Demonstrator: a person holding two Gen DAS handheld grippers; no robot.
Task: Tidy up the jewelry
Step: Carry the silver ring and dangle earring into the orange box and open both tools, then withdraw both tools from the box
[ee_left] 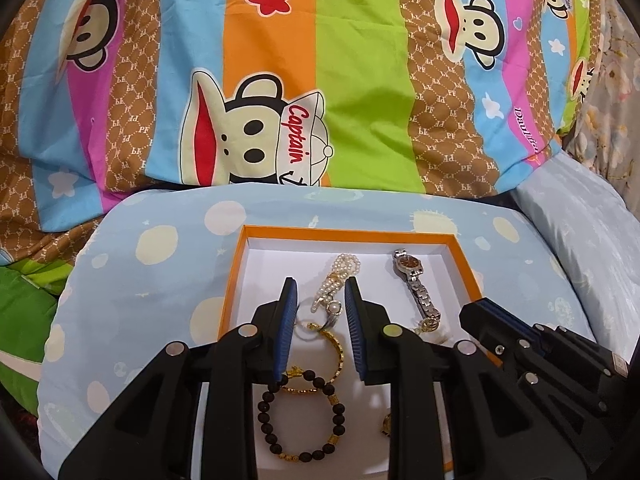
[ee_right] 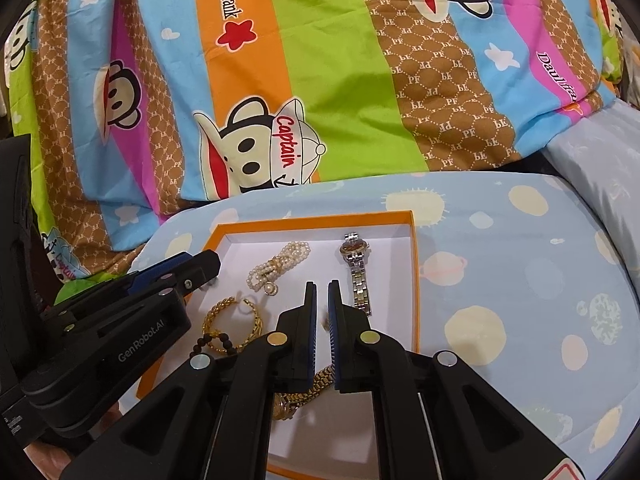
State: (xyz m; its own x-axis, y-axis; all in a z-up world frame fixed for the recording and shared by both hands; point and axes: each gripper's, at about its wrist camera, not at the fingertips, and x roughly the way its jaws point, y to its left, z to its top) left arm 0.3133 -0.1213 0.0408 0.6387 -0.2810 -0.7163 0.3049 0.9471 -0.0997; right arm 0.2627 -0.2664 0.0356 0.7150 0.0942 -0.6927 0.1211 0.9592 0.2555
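1. The shallow orange-rimmed cardboard box with a white floor (ee_left: 234,280) lies on a pale blue pillow printed with cream planets (ee_left: 140,280), low in both frames, and all the jewelry already sits inside it.

2. The left gripper (ee_left: 320,296) hovers over the box's middle with its blue-padded fingers (ee_left: 289,320) set well apart and holding nothing. Between and just beyond them lies the white pearl strand bracelet with a gold clasp (ee_left: 334,280), its long axis running up the frame roughly in line with the fingers.

3. Lower between those fingers curve the open gold leaf-pattern bangle (ee_left: 338,354) and the dark round-bead bracelet with gold spacers (ee_left: 300,416), which overlap at the bottom centre of the left wrist view.

4. The right gripper (ee_right: 322,300) has its fingers nearly together with only a narrow slit between them; I cannot tell whether anything is caught there. The gold link-band wristwatch (ee_right: 306,390) lies beneath its body, the band slanting from lower left toward upper right.

5. The silver metal-link wristwatch with a brown dial (ee_right: 357,272) lies just right of the right fingers, long axis up the frame, so the right hand is nearer it.

6. Behind, a striped cartoon-monkey quilt (ee_left: 280,80) fills the upper frames: soft, rumpled cloth against hard, glinting metal links and smooth beads.
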